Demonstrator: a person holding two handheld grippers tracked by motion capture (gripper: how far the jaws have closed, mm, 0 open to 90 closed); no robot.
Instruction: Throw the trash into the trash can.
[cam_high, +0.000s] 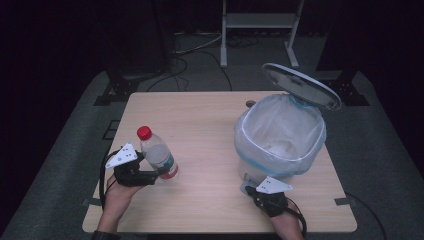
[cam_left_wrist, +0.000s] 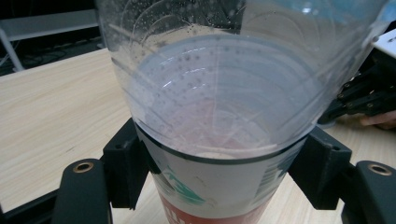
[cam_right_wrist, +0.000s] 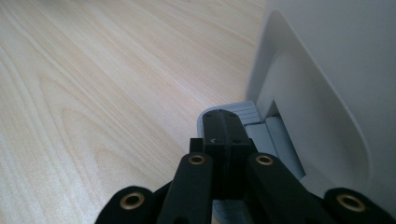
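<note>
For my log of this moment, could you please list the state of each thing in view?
Bottle: capped, held tilted above the table.
Bin lid: raised open.
Bin liner: fitted over the rim.
Pedal: under the right gripper's tips.
Left gripper: shut on bottle.
Right gripper: shut.

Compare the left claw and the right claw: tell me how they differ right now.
The left claw is shut on the clear red-capped bottle, jaws spread around its body; the right claw holds nothing, jaws pressed together. The left claw carries the bottle tilted over the table; the right claw's tips rest on the grey pedal at the base of the lined bin, whose lid stands open. Both are black and hand-held.
</note>
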